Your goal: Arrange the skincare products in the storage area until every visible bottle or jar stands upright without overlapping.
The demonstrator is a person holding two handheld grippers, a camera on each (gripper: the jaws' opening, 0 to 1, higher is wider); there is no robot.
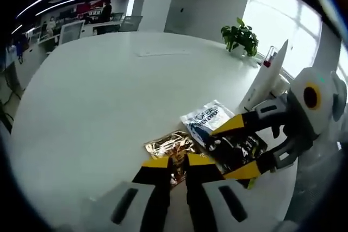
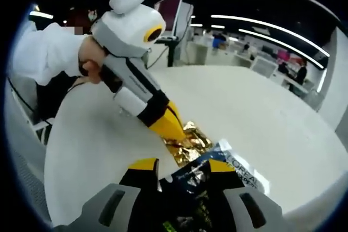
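Gold sachet point(image 1: 169, 148) between left jaws

Gold sachet point(image 1: 169, 148): near end hidden betw. left gripper point(image 1: 177, 162) jaws. Dark L'Oreal sachet point(image 2: 209, 180): lower part covered by right gripper point(image 2: 185, 168), print partly unreadable. Background people point(image 2: 298, 72) too small, blurred.

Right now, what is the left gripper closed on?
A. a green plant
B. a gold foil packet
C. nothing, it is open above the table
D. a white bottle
B: in the left gripper view, the left gripper has its jaws pinched on the gold foil packet lying on the white table, next to the dark sachet held by the right gripper.
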